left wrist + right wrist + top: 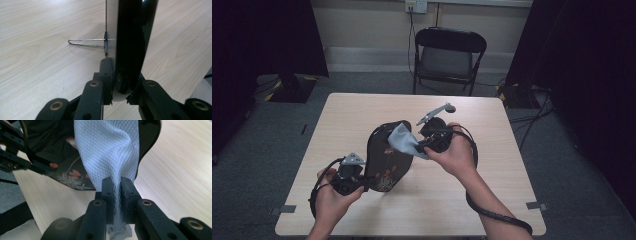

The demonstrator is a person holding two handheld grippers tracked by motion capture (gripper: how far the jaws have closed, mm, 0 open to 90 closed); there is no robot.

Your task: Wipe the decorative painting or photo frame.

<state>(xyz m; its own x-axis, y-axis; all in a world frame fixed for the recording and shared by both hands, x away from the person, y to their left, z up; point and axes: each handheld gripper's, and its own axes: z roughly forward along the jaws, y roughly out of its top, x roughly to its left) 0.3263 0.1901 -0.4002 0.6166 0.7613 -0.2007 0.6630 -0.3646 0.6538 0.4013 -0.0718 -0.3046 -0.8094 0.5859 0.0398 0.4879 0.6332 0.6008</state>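
While the left gripper pinched the lower edge of a dark oval plate, the plate stood on edge near the middle of the wooden table, tilted with its top toward the far side. In the left gripper view the jaws were closed tight on the plate's glossy black rim, seen edge-on, so its decorated face was hidden there. A thin wire stand jutted from the plate's back and hovered close over the tabletop; whether it touched the wood could not be made out.

The right gripper was clamped on a pale grey-blue cloth, which lay against the plate's upper face. In the right gripper view the jaws squeezed the diamond-textured cloth to a narrow strip, a frayed end poking out below them. Behind it showed a patch of reddish flowers on the dark surface, the rest of the pattern covered by cloth or cut off. The right hand hid most of its gripper's body in the high view. A folding chair stood beyond the table.
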